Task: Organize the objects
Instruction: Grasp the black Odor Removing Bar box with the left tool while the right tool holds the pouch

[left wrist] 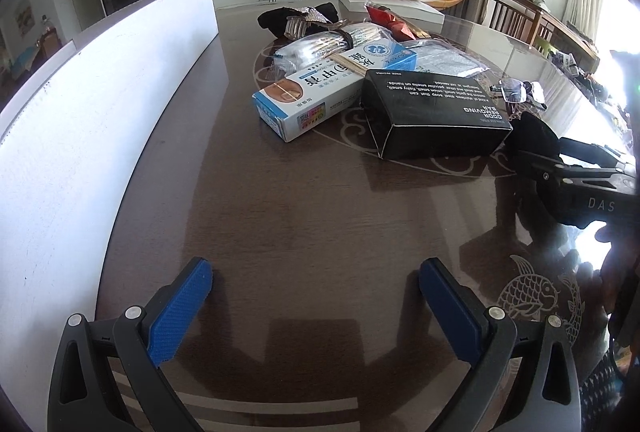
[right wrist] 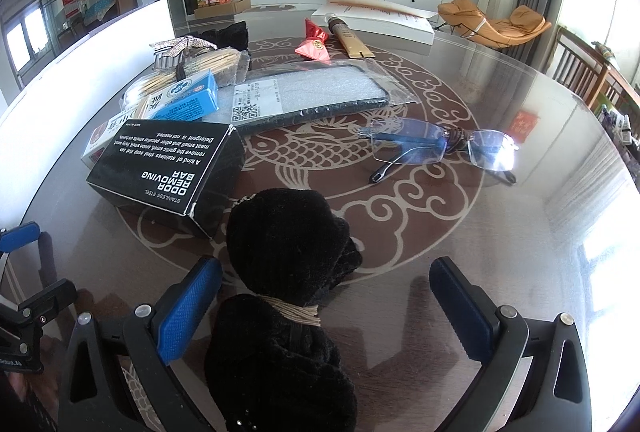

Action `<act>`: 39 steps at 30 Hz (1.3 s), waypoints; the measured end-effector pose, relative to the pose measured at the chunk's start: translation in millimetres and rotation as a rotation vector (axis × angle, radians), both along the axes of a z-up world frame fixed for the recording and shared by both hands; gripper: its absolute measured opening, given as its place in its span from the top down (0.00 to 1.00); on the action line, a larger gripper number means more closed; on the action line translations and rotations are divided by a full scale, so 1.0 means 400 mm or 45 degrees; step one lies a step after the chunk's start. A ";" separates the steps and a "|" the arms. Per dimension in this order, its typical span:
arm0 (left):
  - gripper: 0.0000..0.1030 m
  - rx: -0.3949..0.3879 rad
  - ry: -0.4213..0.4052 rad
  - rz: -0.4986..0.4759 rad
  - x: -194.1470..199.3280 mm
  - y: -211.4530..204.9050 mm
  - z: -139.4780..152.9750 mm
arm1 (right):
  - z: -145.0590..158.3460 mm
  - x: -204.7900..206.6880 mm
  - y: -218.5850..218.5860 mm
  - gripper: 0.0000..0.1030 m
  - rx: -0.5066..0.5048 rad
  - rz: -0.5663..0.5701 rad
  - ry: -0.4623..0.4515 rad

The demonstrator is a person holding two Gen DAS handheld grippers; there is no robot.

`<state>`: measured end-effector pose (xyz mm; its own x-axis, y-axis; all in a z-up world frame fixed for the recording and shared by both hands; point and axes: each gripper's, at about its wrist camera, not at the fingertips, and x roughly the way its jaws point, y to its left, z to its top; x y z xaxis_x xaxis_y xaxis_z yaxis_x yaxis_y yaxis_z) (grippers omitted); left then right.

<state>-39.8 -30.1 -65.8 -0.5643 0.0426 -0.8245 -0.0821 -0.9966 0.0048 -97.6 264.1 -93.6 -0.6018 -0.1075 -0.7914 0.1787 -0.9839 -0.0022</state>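
Observation:
My right gripper (right wrist: 324,268) stands open over the glass table, its blue pads on either side of a black velvet bow (right wrist: 288,252) tied with tan cord. The bow lies closer to the left pad, and whether they touch is unclear. Rimless glasses (right wrist: 440,146) rest further ahead on the right. A black "odor removing bar" box (right wrist: 168,168) lies to the left of the bow. My left gripper (left wrist: 316,266) is open and holds nothing, low over bare table. Ahead of it are the black box (left wrist: 432,112), a blue-and-white carton (left wrist: 308,92) and the right gripper (left wrist: 580,172).
A tall white container wall (left wrist: 100,112) runs along the left. In the pile are a bagged grey pad (right wrist: 312,96), a toothpick bundle (right wrist: 200,70), a red packet (right wrist: 314,40) and a gold tube (right wrist: 348,36). A white flat box (right wrist: 376,12) sits at the far edge.

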 end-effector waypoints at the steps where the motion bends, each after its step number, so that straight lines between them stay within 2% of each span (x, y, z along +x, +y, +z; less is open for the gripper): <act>1: 0.00 0.000 0.001 0.005 0.009 -0.005 0.000 | 0.007 -0.002 0.005 0.00 -0.010 -0.019 0.007; 4: 0.00 0.000 0.002 0.030 0.029 -0.016 0.001 | 0.021 -0.031 0.014 0.00 -0.070 -0.088 -0.017; 6: 0.00 0.001 -0.006 0.037 0.037 -0.020 0.001 | 0.031 -0.048 -0.007 0.00 -0.060 -0.089 -0.008; 8: 0.00 0.011 -0.017 0.036 0.045 -0.027 0.004 | 0.042 -0.043 -0.068 0.01 0.007 0.037 0.024; 9: 0.00 0.020 -0.023 0.037 0.051 -0.032 0.005 | 0.049 -0.024 -0.106 0.01 0.024 0.153 0.041; 11: 0.00 0.045 -0.028 0.042 0.067 -0.046 0.007 | 0.067 0.032 -0.168 0.01 -0.052 0.421 0.041; 13: 0.00 0.070 -0.029 0.055 0.083 -0.063 0.009 | 0.084 0.089 -0.202 0.02 -0.028 0.531 0.077; 17: 0.00 0.163 -0.055 0.071 0.088 -0.078 0.017 | 0.101 0.134 -0.173 0.02 -0.018 0.474 0.142; 20: 0.00 0.329 -0.078 0.048 0.056 -0.064 0.043 | 0.103 0.146 -0.117 0.02 -0.032 0.373 0.175; 22: 0.00 0.445 -0.064 0.040 0.016 -0.040 0.072 | 0.106 0.149 -0.075 0.02 -0.085 0.316 0.173; 25: 0.00 0.546 -0.019 0.097 -0.066 0.006 0.118 | 0.104 0.152 -0.024 0.02 -0.175 0.262 0.161; 26: 0.00 0.532 0.002 0.136 -0.097 0.023 0.130 | 0.102 0.156 -0.015 0.02 -0.190 0.250 0.161; 28: 0.00 0.432 0.006 0.232 -0.163 0.054 0.132 | 0.096 0.168 -0.005 0.02 -0.198 0.239 0.160; 31: 0.00 0.255 -0.064 0.323 -0.227 0.084 0.085 | 0.091 0.187 0.003 0.02 -0.184 0.237 0.160; 33: 0.00 0.186 -0.111 0.326 -0.226 0.080 0.051 | 0.090 0.197 0.015 0.02 -0.177 0.234 0.155; 37: 0.00 0.290 -0.098 0.269 -0.161 0.019 0.032 | 0.072 0.195 0.046 0.01 -0.194 0.196 0.094; 39: 0.00 0.297 -0.099 0.255 -0.143 -0.005 0.028 | 0.056 0.177 0.051 0.01 -0.214 0.165 0.024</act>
<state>-97.1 -32.1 -54.5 -0.5165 0.1300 -0.8464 0.1243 -0.9665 -0.2244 -26.8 284.5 -71.1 -0.5890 -0.3146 -0.7443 0.3054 -0.9395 0.1554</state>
